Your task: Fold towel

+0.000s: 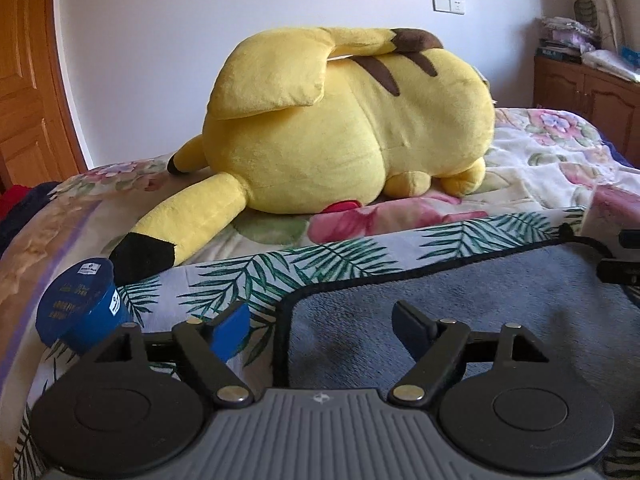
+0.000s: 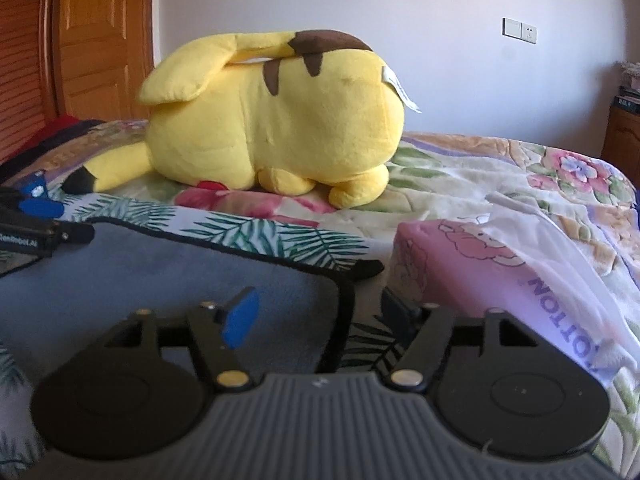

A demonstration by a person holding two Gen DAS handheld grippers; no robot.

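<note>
A grey-blue towel (image 1: 480, 304) with a black border lies flat on a palm-leaf cloth (image 1: 320, 264) on the bed. My left gripper (image 1: 320, 332) is open, its fingers straddling the towel's near left corner. My right gripper (image 2: 320, 320) is open over the towel's near right corner (image 2: 344, 292); the towel (image 2: 160, 280) spreads to its left. The right gripper shows at the right edge of the left wrist view (image 1: 624, 264), and the left gripper at the left edge of the right wrist view (image 2: 36, 220).
A big yellow plush toy (image 1: 344, 128) lies behind the towel. A blue round tub (image 1: 84, 304) stands at the left. A pink tissue pack (image 2: 500, 280) lies at the towel's right. A wooden door (image 2: 100, 40) and cabinet (image 1: 588, 88) stand beyond the bed.
</note>
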